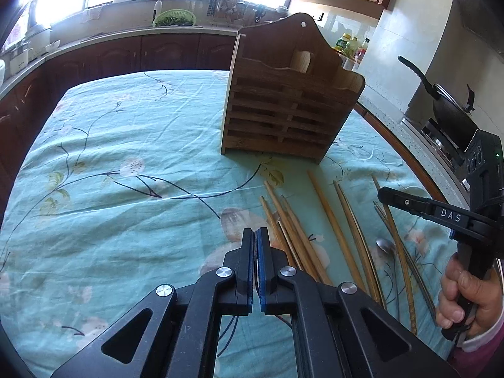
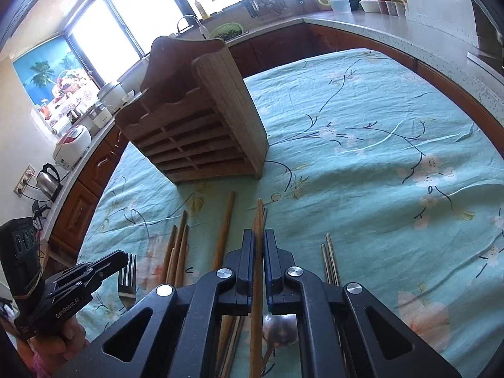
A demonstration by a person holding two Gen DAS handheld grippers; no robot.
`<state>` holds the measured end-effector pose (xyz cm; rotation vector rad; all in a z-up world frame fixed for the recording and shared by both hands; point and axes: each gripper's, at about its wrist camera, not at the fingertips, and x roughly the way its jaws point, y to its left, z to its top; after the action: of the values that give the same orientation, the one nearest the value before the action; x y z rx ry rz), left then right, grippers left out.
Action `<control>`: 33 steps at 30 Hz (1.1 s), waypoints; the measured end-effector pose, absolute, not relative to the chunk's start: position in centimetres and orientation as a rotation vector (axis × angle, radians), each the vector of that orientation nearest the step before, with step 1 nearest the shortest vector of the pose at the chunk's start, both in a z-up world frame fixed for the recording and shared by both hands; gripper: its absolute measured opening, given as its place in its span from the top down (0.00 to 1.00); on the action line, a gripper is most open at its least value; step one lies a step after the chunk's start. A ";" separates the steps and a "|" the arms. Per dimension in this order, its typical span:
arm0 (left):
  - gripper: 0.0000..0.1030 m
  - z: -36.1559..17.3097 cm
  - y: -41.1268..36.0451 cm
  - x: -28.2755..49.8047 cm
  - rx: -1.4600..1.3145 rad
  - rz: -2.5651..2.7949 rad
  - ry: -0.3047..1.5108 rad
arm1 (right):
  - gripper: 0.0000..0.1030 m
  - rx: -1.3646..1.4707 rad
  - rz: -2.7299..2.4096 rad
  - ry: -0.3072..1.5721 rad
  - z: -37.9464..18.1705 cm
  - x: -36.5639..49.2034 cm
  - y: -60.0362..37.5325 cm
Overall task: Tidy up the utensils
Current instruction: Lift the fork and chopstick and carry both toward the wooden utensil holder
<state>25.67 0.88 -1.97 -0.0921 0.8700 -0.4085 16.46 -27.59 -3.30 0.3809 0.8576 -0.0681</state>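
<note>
Chopstick in grasp: a wooden chopstick (image 2: pixel 257 252) ran between the right gripper's (image 2: pixel 259 236) pads, clamped; its near end was cut off at the frame's bottom.
Loose chopsticks: the wooden chopsticks (image 1: pixel 293 233) lay fanned on the tablecloth (image 1: pixel 126 145) in front of the wooden utensil holder (image 1: pixel 283 100), toward the cloth's near right edge.
Hidden: a spoon (image 2: pixel 280 330) was half covered by the right gripper; a fork (image 2: pixel 127 280) showed only its tines; the metal chopsticks (image 2: pixel 330 261) were cut off by the gripper body.
Left gripper: the left gripper (image 1: pixel 254 236) was clenched on nothing, hovering just left of the loose chopsticks.
Holder: upright mid-cloth, something pale inside, hard to make out.
</note>
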 end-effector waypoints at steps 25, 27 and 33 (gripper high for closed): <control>0.99 10.5 5.7 17.0 -0.122 -0.307 0.536 | 0.95 0.328 -0.032 0.550 8.8 13.1 -27.0; 1.00 11.0 5.7 17.3 -0.136 -0.299 0.521 | 0.95 0.325 -0.031 0.531 9.4 13.5 -27.2; 0.99 12.4 5.7 19.1 -0.164 -0.274 0.463 | 0.95 0.319 -0.032 0.464 11.8 14.7 -27.7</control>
<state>19.06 5.68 12.36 -0.1641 0.4626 -0.2745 14.68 -27.74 11.81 0.3191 0.4644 -0.0323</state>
